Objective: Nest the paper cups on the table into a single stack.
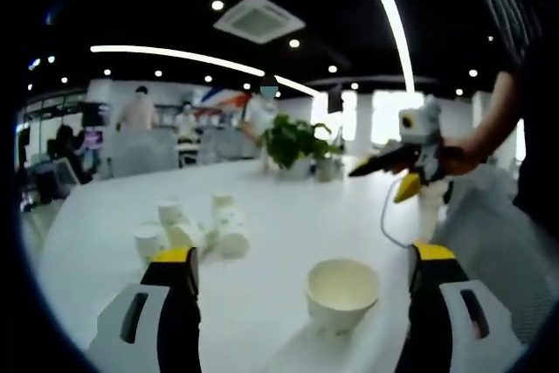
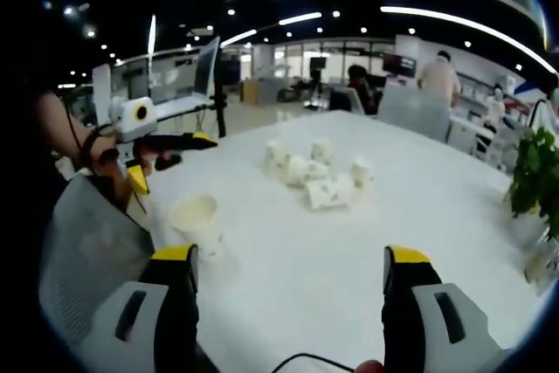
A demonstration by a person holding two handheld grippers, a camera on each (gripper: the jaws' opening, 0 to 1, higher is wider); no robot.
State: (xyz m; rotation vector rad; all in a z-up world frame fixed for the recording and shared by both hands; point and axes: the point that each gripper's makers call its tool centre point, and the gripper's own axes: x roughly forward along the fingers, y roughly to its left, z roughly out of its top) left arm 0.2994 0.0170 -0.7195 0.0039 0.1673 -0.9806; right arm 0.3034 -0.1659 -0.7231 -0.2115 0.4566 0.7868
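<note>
Several white paper cups [image 1: 196, 229] lie jumbled in a loose cluster on the white table [image 1: 288, 216], some on their sides, some upright. In the right gripper view the same cups [image 2: 319, 172] sit mid-table, well beyond the jaws. My left gripper [image 1: 303, 255] is open above the table's near edge, its jaws wide apart with nothing between them; the cluster is ahead and to the left. My right gripper [image 2: 291, 255] is open and holds nothing. Each gripper appears in the other's view, held up in a hand off the table's edge: the right gripper [image 1: 367, 168] and the left gripper [image 2: 196, 141].
A wide white bowl [image 1: 342, 290] stands upright near the table edge, also seen as the bowl [image 2: 194, 214] in the right gripper view. Potted plants [image 1: 293, 141] stand at the table's far end. A grey mesh chair [image 2: 87, 251] is beside the table. People stand in the background.
</note>
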